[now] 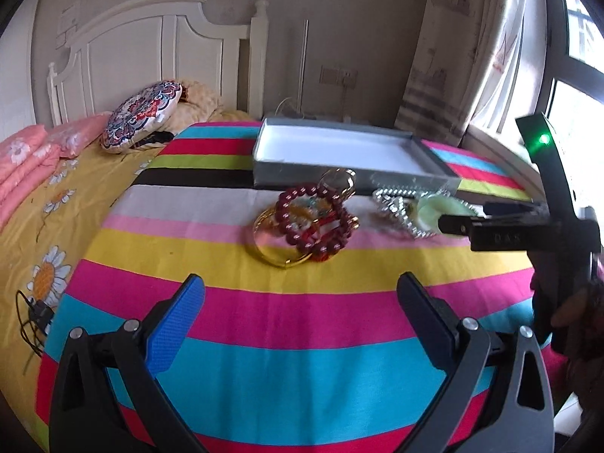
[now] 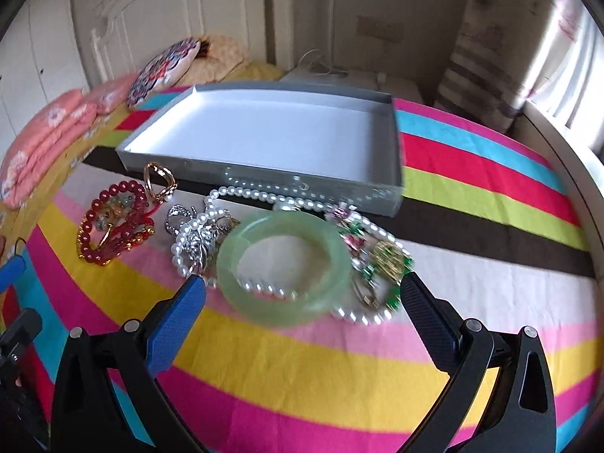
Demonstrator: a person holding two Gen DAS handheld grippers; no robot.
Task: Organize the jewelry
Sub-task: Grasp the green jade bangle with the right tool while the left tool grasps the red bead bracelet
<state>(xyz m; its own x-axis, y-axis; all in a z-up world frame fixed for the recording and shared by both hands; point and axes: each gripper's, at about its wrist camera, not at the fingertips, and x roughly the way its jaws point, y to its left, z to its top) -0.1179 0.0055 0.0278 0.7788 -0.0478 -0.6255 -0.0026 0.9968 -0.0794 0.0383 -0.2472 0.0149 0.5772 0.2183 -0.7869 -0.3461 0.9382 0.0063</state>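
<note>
Striped bedspread point(image 2: 472, 158) holds a flat-lying jade bangle point(image 2: 283, 268) before the spread-open right gripper point(image 2: 302, 294); left gripper point(image 1: 302, 294) likewise gapes.

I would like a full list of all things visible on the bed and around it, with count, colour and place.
Shallow grey cardboard box with white inside: one, on the striped cloth, behind the jewelry.
Pale green jade bangle: one, nearest the right gripper.
White pearl necklace: one, around and under the bangle.
Dark red bead bracelet: one, left pile.
Gold bangle: one, under the red beads.
Round patterned cushion: one, by the white headboard.
Left gripper: open, empty.
Right gripper: open, at the bangle.
</note>
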